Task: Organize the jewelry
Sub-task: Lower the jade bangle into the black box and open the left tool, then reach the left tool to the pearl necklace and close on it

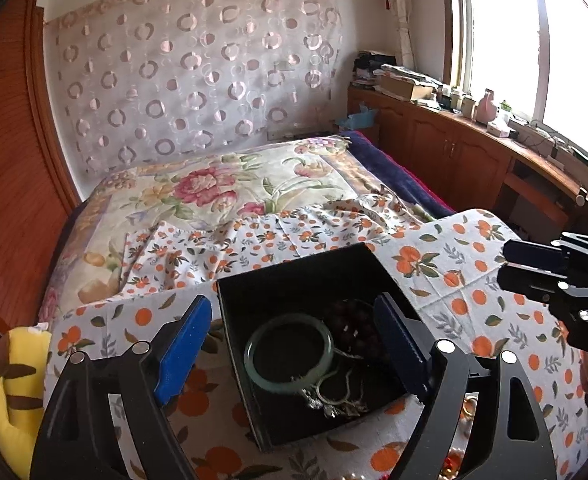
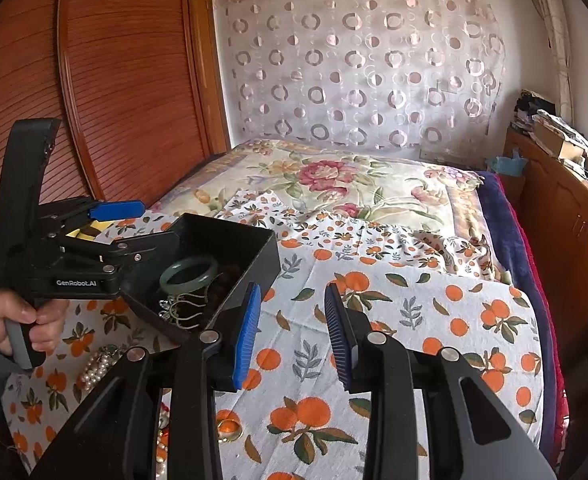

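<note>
We see the square black open-topped box [image 1: 294, 292] resting on the white cloth printed with oranges and green leaves [image 1: 454, 280], which drapes loosely and wrinkles toward the bed. The box has smooth, matte walls and a dark floor. Inside lies a round pale-green jade-like bangle [image 1: 289, 354], glossy and thick-rimmed; just beside it, toward the far right corner, sits a heap of dark red round beads [image 1: 354, 328], and at the near edge a tangle of thin silver-coloured chain and charms [image 1: 334, 398] touches the bangle.

Our left gripper [image 1: 294, 348] straddles the box with its ribbed blue pads [image 1: 183, 354] spread wide apart, one outside the left wall and one at the right wall; we cannot tell whether either pad touches the box. In the right wrist view its black body reads "GenRobot.AI" and "Data Acquisition System" in small white letters, and a hand [image 2: 25, 322] holds its grey handle.

Our right gripper [image 2: 291, 330] hangs above bare cloth to the right of the box, its fingers apart with nothing between them.

On the cloth near the box lie a cluster of white pearl-like beads [image 2: 95, 364] and a shiny gold-coloured ring [image 2: 229, 430]. Farther off are a flowered quilt [image 1: 229, 184], a sheer curtain with circle motifs [image 1: 197, 68], and a ribbed reddish wooden panel [image 2: 125, 80].
</note>
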